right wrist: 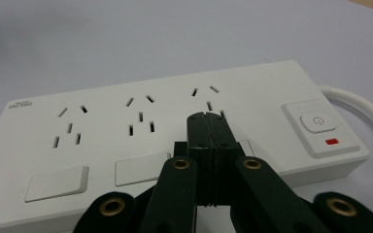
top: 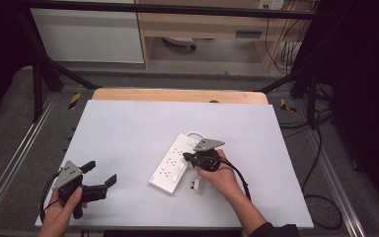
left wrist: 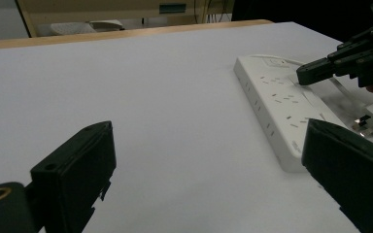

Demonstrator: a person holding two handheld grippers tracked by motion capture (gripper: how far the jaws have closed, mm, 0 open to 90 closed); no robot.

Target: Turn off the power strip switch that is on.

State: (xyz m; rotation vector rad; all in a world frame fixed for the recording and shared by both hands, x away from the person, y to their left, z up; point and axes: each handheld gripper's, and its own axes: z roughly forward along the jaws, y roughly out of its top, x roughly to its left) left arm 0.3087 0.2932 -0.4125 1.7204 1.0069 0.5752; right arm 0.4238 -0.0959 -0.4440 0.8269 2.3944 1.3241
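A white power strip (top: 170,168) (left wrist: 277,102) (right wrist: 102,131) lies flat at the middle of the white table, with three socket groups and a power button (right wrist: 316,121) with a red light at one end. My right gripper (top: 186,157) (right wrist: 208,119) is shut with nothing between its jaws; its tips sit over the strip beside the socket nearest the button. Whether they touch the strip I cannot tell. The left gripper view has this gripper (left wrist: 303,75) above the strip. My left gripper (top: 101,173) (left wrist: 209,160) stands open near the table's front left, nothing between its jaws, pointing toward the strip.
A small white plug (top: 196,185) (left wrist: 371,119) lies on the table just beside the strip, under the right hand. The strip's white cable (right wrist: 354,104) curls out at its button end. The wooden table edge (top: 177,95) runs along the back.
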